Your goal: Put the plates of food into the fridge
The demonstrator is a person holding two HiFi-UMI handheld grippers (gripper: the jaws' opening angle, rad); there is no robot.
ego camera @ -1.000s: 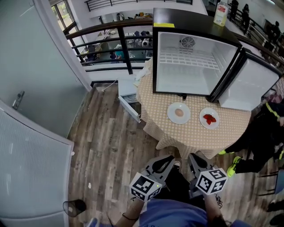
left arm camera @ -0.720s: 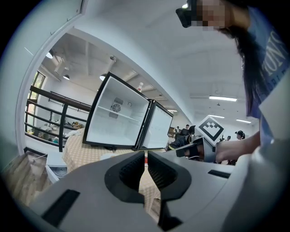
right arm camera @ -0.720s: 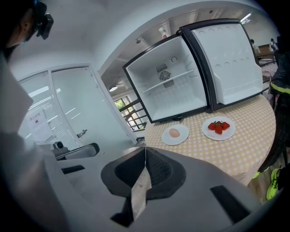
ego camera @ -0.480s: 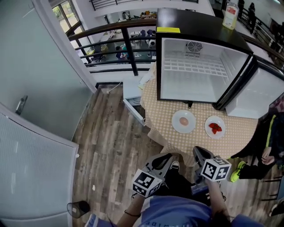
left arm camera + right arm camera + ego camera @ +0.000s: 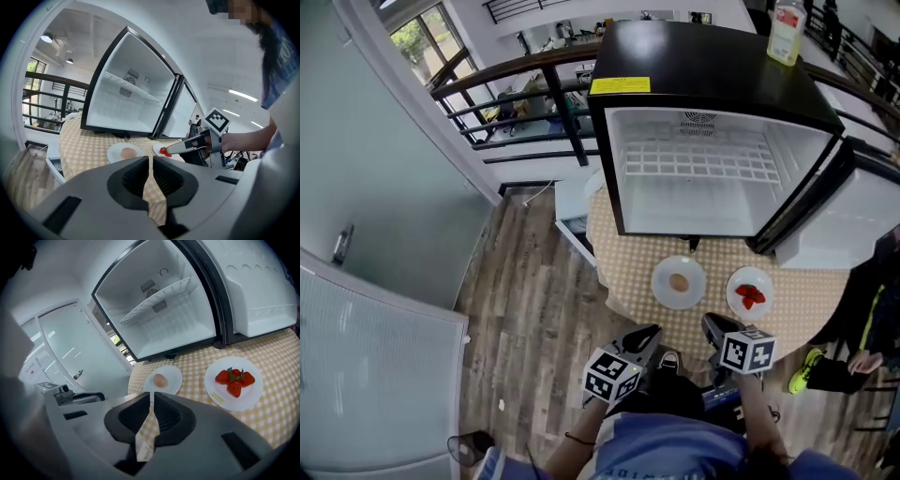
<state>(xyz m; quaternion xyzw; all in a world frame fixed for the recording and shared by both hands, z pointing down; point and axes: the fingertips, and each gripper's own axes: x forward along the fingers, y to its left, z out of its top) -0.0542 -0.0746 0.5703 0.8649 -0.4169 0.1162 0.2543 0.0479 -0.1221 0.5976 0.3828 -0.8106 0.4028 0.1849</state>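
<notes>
Two white plates lie on the round checked table (image 5: 623, 267) in front of the open mini fridge (image 5: 703, 178). The left plate (image 5: 679, 282) (image 5: 162, 379) (image 5: 125, 153) carries an egg; the right plate (image 5: 750, 292) (image 5: 233, 383) carries strawberries. Inside, the fridge is bare white with one wire shelf (image 5: 703, 161), and its door (image 5: 839, 220) swings out to the right. My left gripper (image 5: 648, 336) (image 5: 149, 157) is shut and holds nothing, near the table's front edge. The right gripper (image 5: 711, 325) (image 5: 151, 394) is likewise shut and holds nothing, just short of the two plates.
A bottle (image 5: 787, 31) stands on the fridge top. A black railing (image 5: 525, 89) runs behind the table, and a grey glass wall (image 5: 375, 206) is at the left. Another person's legs with yellow shoes (image 5: 811, 370) are at the table's right. Wood floor (image 5: 534, 319) spreads at the left.
The view has closed in on the table and fridge. Both grippers have come forward to the table's near edge, still shut.
</notes>
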